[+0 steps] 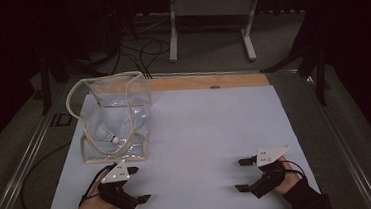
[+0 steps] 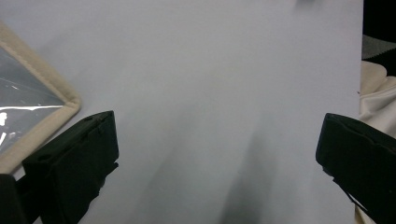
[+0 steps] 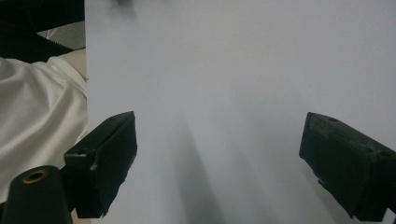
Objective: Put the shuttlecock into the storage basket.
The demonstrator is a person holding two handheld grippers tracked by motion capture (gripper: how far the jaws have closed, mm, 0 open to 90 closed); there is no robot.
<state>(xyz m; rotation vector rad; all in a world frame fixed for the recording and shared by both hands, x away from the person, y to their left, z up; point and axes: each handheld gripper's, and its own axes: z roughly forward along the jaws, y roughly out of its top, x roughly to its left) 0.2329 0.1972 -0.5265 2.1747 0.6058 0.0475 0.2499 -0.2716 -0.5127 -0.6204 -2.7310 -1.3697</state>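
White shuttlecock [image 1: 108,135] lies in the clear bag [image 1: 137,95], cork rightward; both tools gape wide, empty.

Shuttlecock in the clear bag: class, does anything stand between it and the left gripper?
Yes. The white shuttlecock lies inside the clear plastic bag with beige trim, so the bag's near wall stands between it and the open left gripper; bare table separates gripper and bag.

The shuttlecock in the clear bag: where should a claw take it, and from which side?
Probably by the cork tip, from above through the bag's open top. The shuttlecock lies on its side on the bag's floor, cork toward the table's near edge. The left claw, open and nearest, seems best placed.
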